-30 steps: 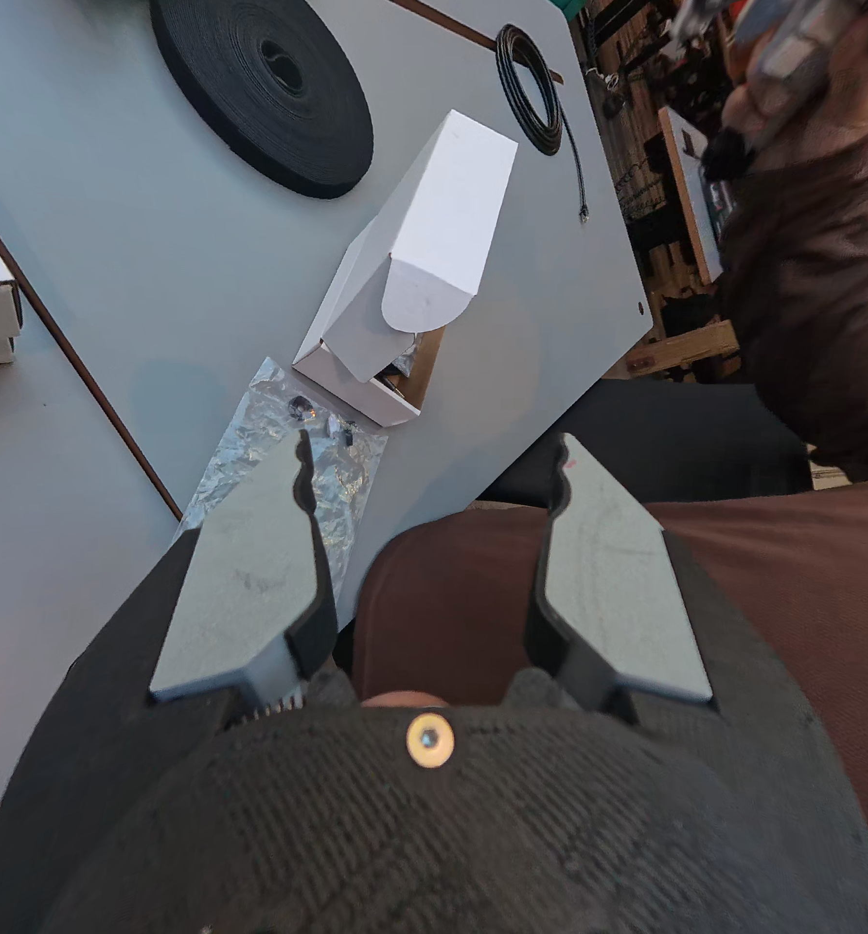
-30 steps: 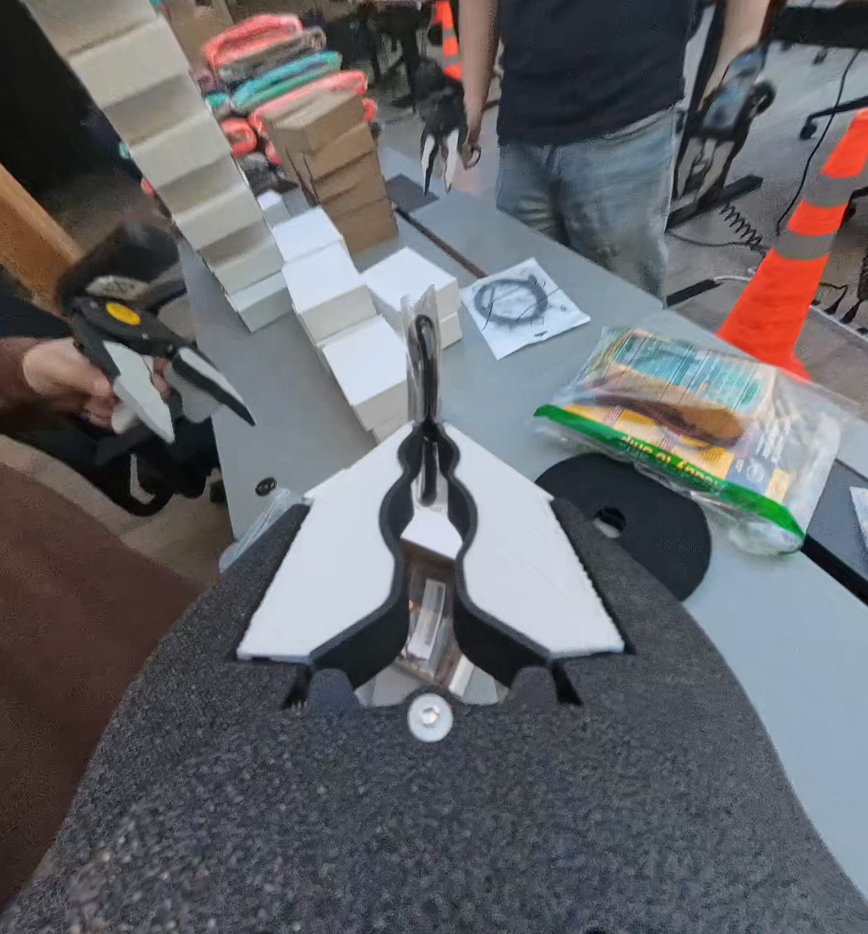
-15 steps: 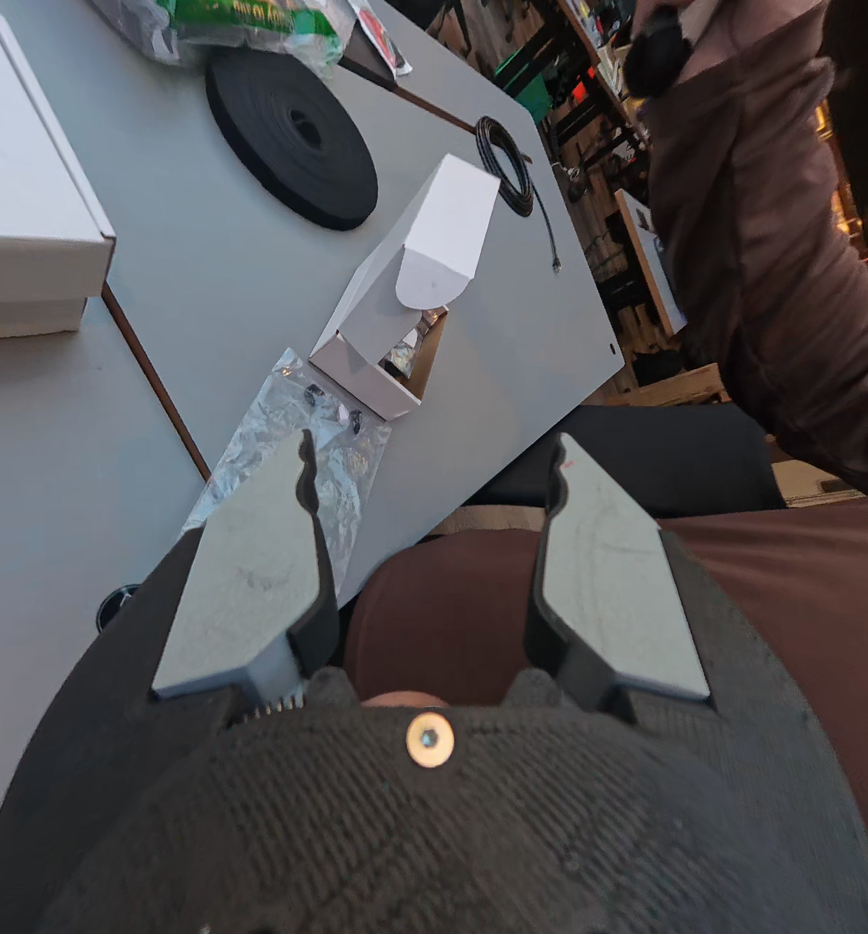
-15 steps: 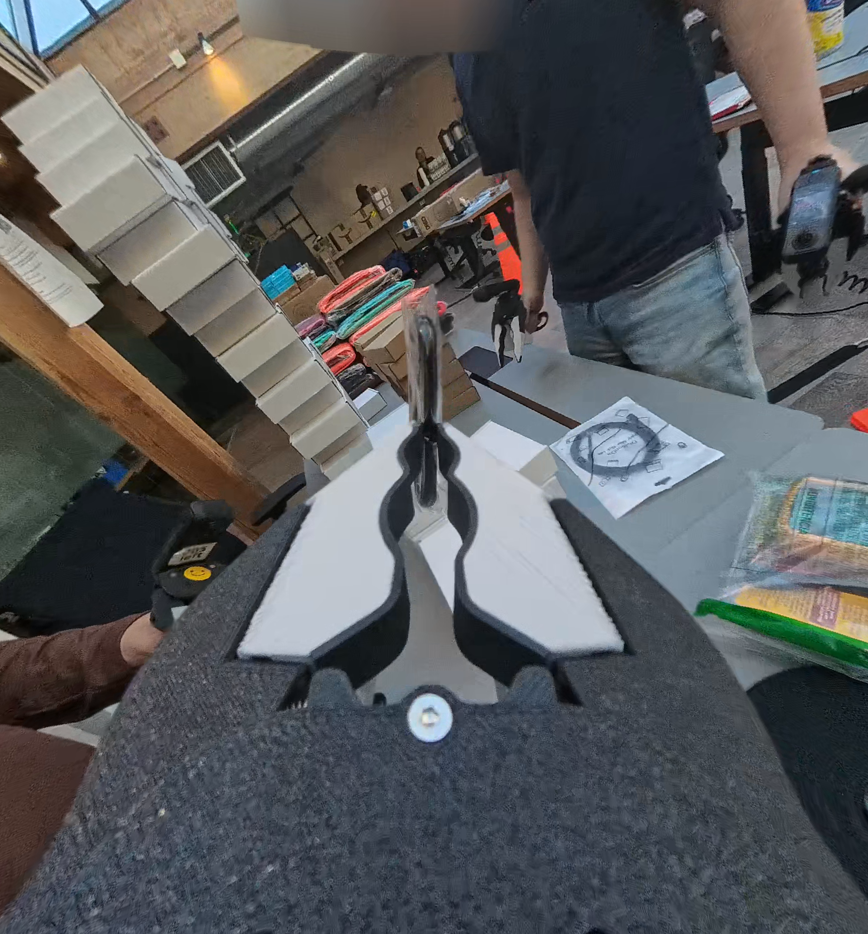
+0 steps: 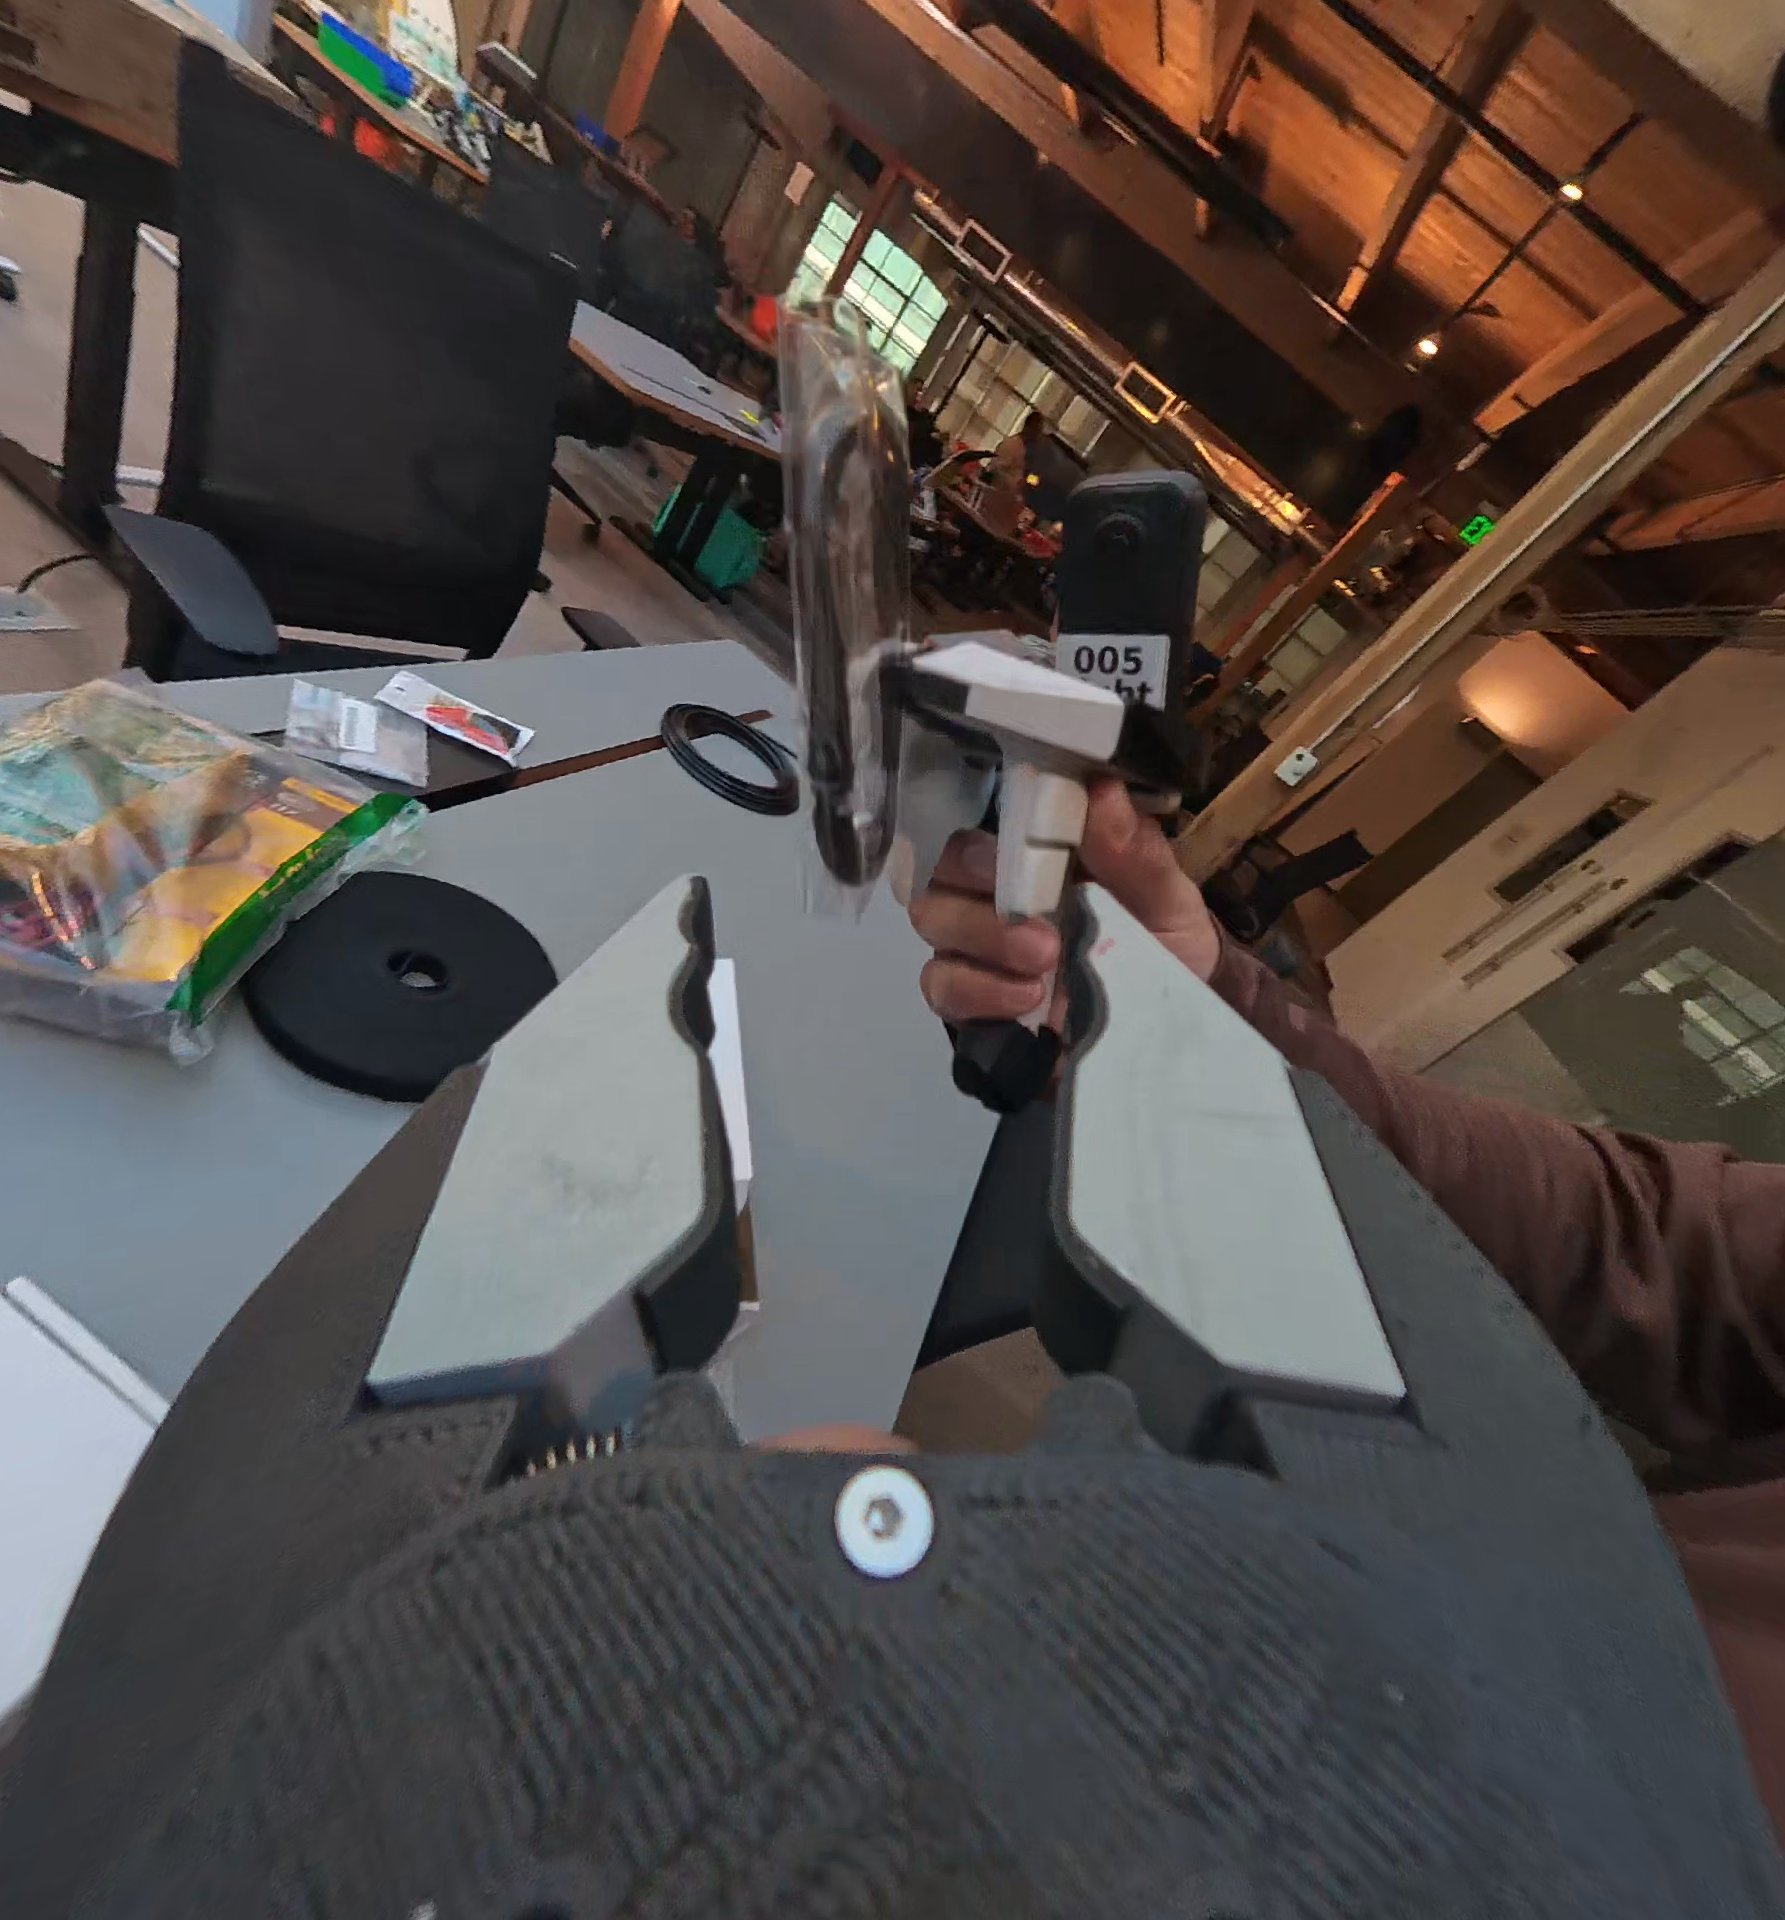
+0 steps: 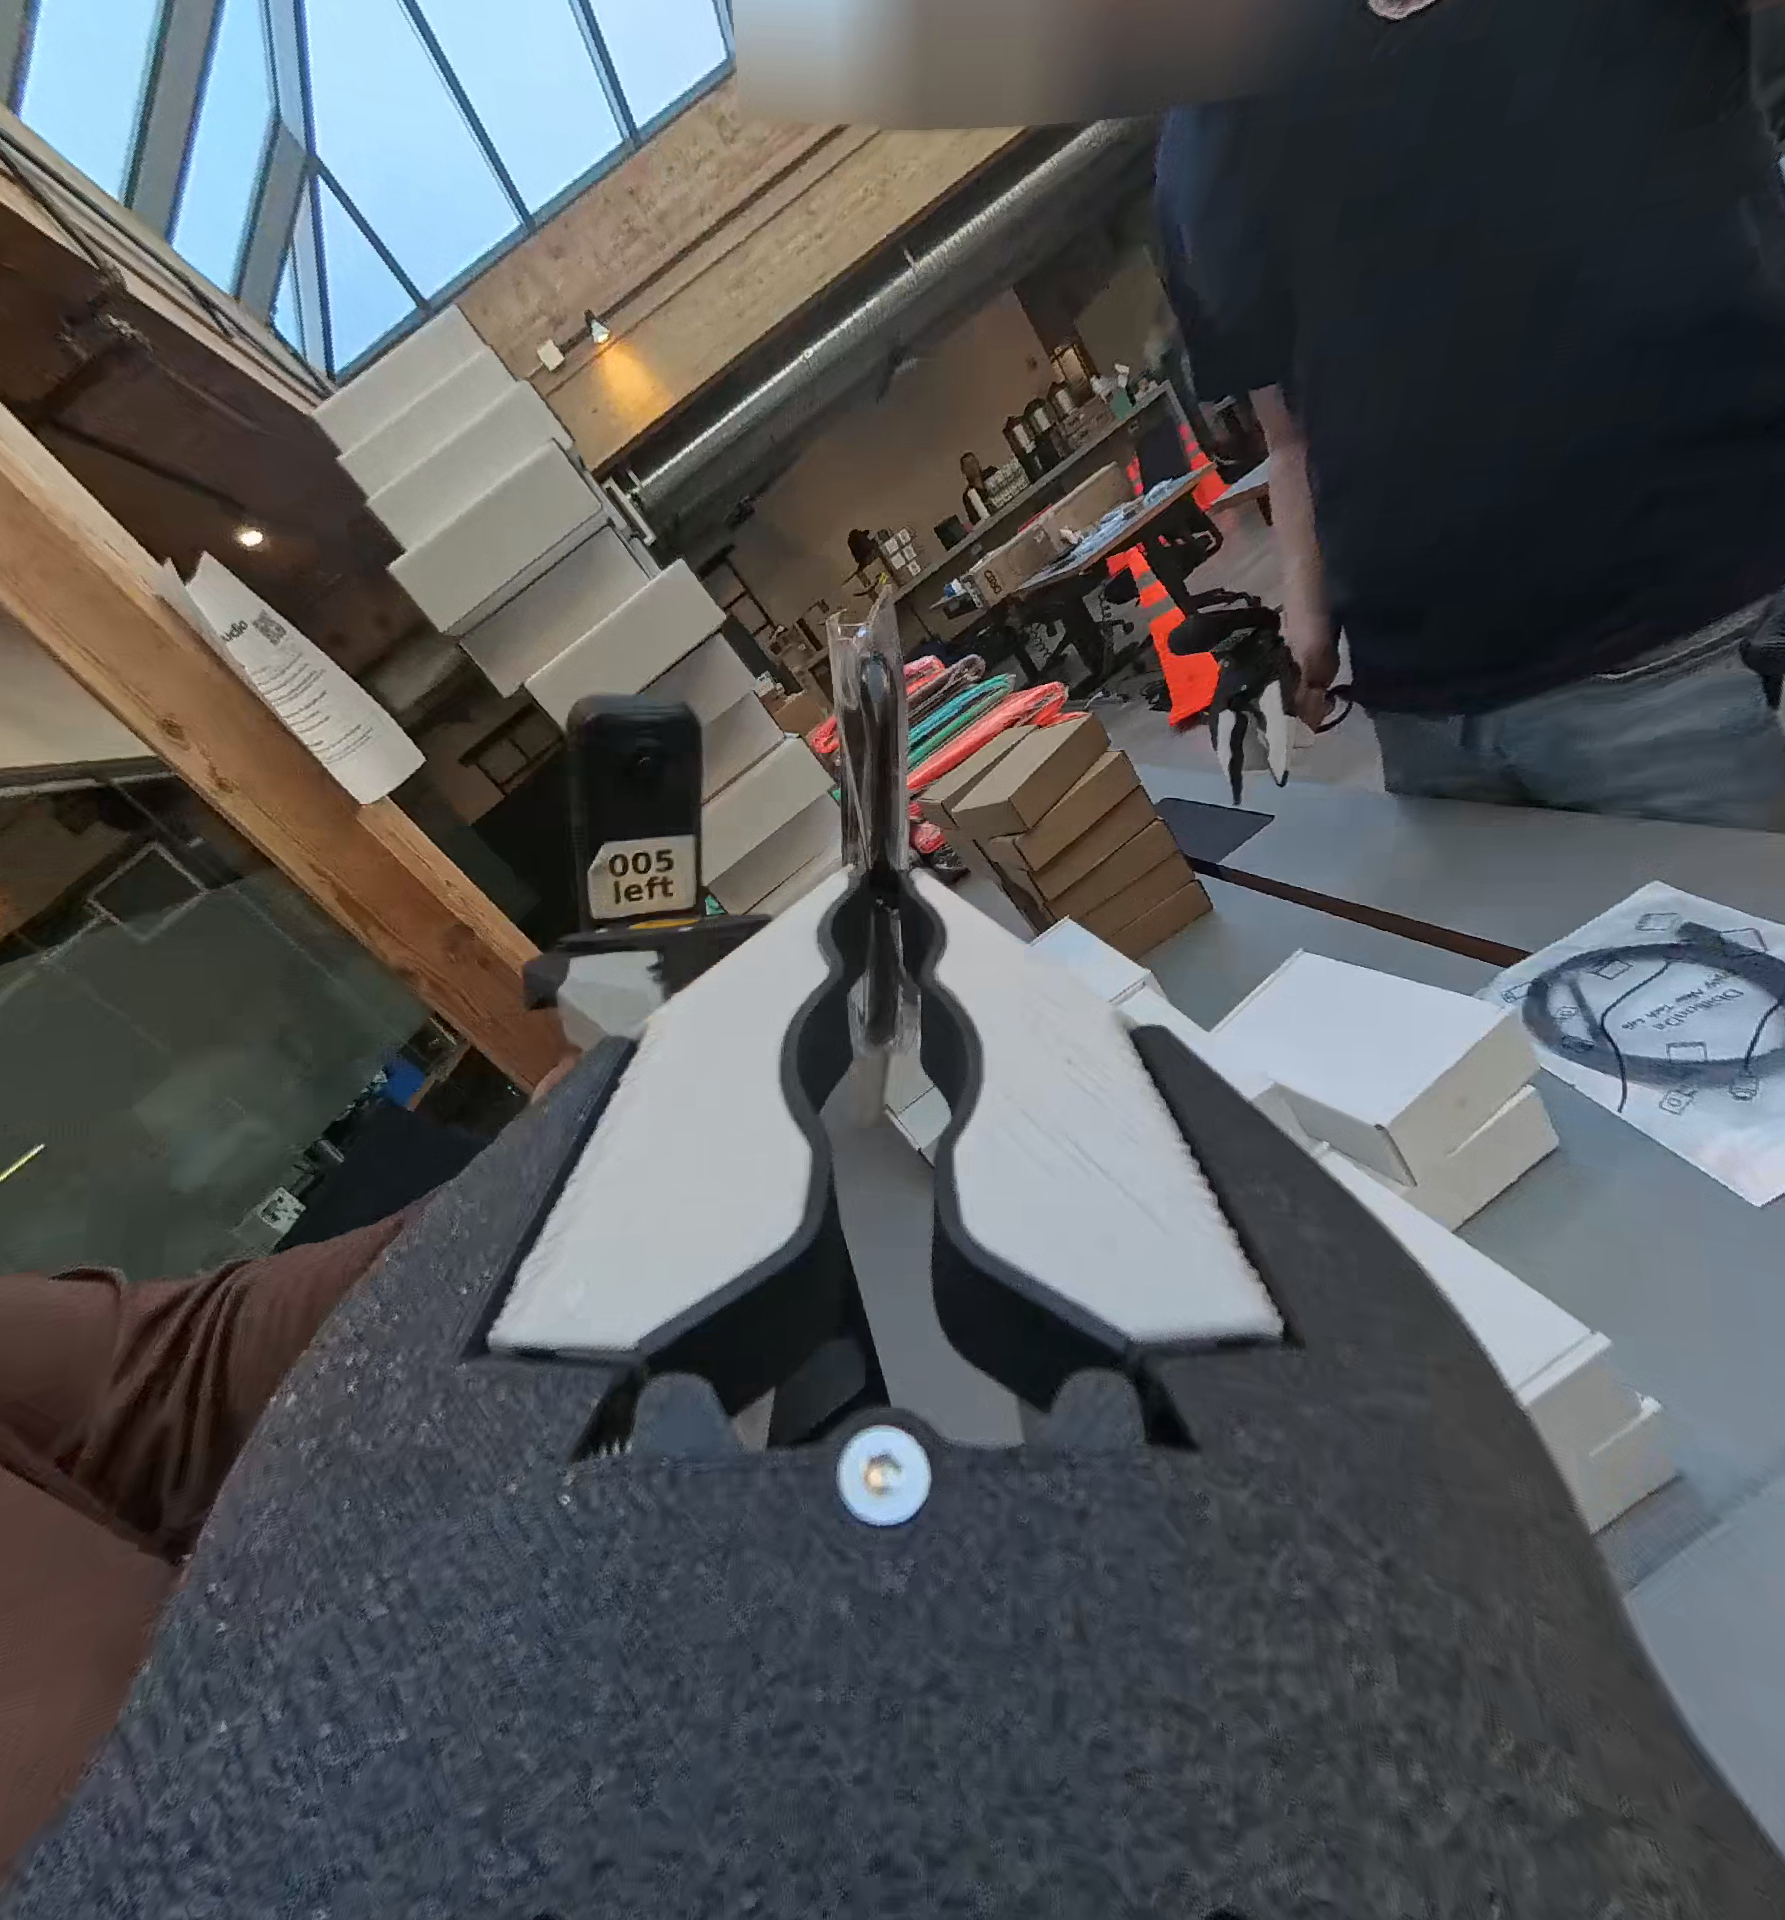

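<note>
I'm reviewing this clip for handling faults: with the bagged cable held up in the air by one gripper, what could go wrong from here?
1. The right gripper pinches only a narrow part of the clear bag, which hangs edge-on above the grey table; the slick film might slip out.
2. The left gripper is open and empty just below it; closing in could knock the bag or the person's hand.
3. The black cable sags low inside, so the bag may swing.

Grey table (image 5: 597,831): black tape roll (image 5: 400,982), black cable coil (image 5: 727,758), snack bag (image 5: 129,842), white boxes (image 6: 1387,1081).
</note>
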A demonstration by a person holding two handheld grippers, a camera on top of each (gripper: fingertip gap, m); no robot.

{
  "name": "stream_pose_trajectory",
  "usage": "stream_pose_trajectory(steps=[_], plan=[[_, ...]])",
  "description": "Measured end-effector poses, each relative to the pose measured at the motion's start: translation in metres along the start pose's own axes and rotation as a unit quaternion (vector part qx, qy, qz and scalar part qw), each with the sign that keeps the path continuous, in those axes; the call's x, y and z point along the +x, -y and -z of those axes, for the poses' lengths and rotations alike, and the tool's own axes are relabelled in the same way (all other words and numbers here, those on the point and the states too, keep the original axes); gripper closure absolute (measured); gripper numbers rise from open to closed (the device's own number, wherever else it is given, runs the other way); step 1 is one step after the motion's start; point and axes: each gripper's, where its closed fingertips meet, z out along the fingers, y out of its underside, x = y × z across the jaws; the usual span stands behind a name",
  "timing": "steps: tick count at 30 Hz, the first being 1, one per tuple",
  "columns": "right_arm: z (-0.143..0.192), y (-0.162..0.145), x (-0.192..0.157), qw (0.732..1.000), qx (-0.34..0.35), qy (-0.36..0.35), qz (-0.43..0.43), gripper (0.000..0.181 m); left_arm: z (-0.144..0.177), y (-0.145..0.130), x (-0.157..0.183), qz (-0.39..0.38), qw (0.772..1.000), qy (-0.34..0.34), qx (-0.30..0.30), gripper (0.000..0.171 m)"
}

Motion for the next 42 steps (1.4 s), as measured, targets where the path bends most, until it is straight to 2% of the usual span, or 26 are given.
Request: stream_pose_trajectory(steps=[2,3,5,7,10,11,12,14,16,18,20,22,24,25,26,27,28,29,30,31,32,34,36,38,40,42], plan=[[-0.004,-0.001,-0.011,1.0,0.005,-0.003,0.015,0.178,-0.003,0.008,0.009,0.012,0.999,-0.036,-0.002,0.128],[-0.005,0.0,-0.017,1.0,0.008,-0.002,0.02,0.177,-0.002,0.012,0.014,0.014,0.999,-0.052,0.005,0.146],[-0.004,0.001,-0.024,1.0,0.009,-0.002,0.029,0.177,0.002,0.017,0.015,-0.004,0.999,-0.044,0.017,0.164],[-0.001,-0.002,-0.018,0.998,-0.015,-0.036,0.053,0.177,0.002,0.014,0.013,-0.029,0.999,-0.023,-0.006,0.166],[0.015,0.003,0.005,0.98,-0.057,-0.136,0.136,0.181,0.003,0.015,-0.003,-0.14,0.986,0.078,-0.049,0.168],[0.023,0.009,0.015,0.966,-0.072,-0.183,0.169,0.181,0.005,0.018,-0.009,-0.181,0.975,0.116,-0.063,0.168],[0.027,0.014,0.016,0.956,-0.083,-0.205,0.193,0.171,0.007,0.02,-0.016,-0.224,0.959,0.153,-0.08,0.168],[0.021,0.016,0.0,0.958,-0.105,-0.178,0.196,0.16,0.01,0.026,-0.029,-0.303,0.92,0.222,-0.113,0.168],[0.012,0.011,-0.007,0.962,-0.128,-0.162,0.177,0.152,0.012,0.031,-0.04,-0.396,0.861,0.283,-0.145,0.168],[0.015,0.011,0.001,0.944,-0.148,-0.205,0.213,0.147,0.008,0.029,-0.046,-0.458,0.81,0.317,-0.184,0.168],[0.021,0.017,0.008,0.897,-0.165,-0.262,0.315,0.143,0.003,0.025,-0.052,-0.503,0.767,0.336,-0.214,0.167],[0.02,0.012,-0.001,0.887,-0.2,-0.239,0.341,0.156,-0.005,0.017,-0.054,-0.521,0.755,0.324,-0.23,0.167],[0.021,0.014,-0.002,0.911,-0.225,-0.216,0.271,0.147,-0.012,0.011,-0.058,-0.485,0.786,0.3,-0.237,0.167],[0.02,0.025,-0.005,0.92,-0.22,-0.201,0.254,0.152,-0.016,0.01,-0.057,-0.444,0.819,0.28,-0.23,0.168],[0.019,0.037,-0.007,0.912,-0.219,-0.191,0.289,0.156,-0.021,0.01,-0.054,-0.385,0.86,0.255,-0.218,0.168],[0.02,0.047,-0.005,0.885,-0.224,-0.2,0.356,0.161,-0.027,0.009,-0.049,-0.32,0.899,0.219,-0.205,0.167],[0.019,0.056,-0.002,0.864,-0.22,-0.211,0.4,0.166,-0.03,0.014,-0.046,-0.272,0.923,0.197,-0.186,0.167],[0.016,0.06,-0.002,0.878,-0.213,-0.195,0.381,0.166,-0.032,0.021,-0.045,-0.261,0.931,0.191,-0.169,0.167],[0.013,0.059,-0.005,0.911,-0.214,-0.164,0.311,0.174,-0.033,0.024,-0.046,-0.265,0.931,0.192,-0.164,0.167],[0.014,0.058,-0.006,0.93,-0.221,-0.145,0.253,0.177,-0.034,0.025,-0.046,-0.267,0.931,0.19,-0.163,0.167],[0.019,0.056,-0.003,0.93,-0.225,-0.148,0.249,0.167,-0.037,0.024,-0.044,-0.248,0.939,0.177,-0.157,0.167],[0.037,0.051,0.01,0.918,-0.195,-0.199,0.283,0.16,-0.041,0.022,-0.037,-0.152,0.972,0.125,-0.13,0.167],[0.05,0.032,0.017,0.941,-0.148,-0.202,0.229,0.151,-0.039,0.024,-0.037,-0.068,0.989,0.087,-0.096,0.168],[0.055,0.008,0.026,0.97,-0.119,-0.161,0.138,0.148,-0.039,0.02,-0.034,0.011,0.996,0.04,-0.074,0.168],[0.06,-0.018,0.048,0.973,-0.148,-0.154,0.089,0.147,-0.04,0.011,-0.035,0.064,0.995,0.013,-0.069,0.167],[0.068,-0.025,0.064,0.97,-0.162,-0.165,0.08,0.144,-0.041,0.004,-0.055,0.104,0.992,0.035,-0.06,0.167]])
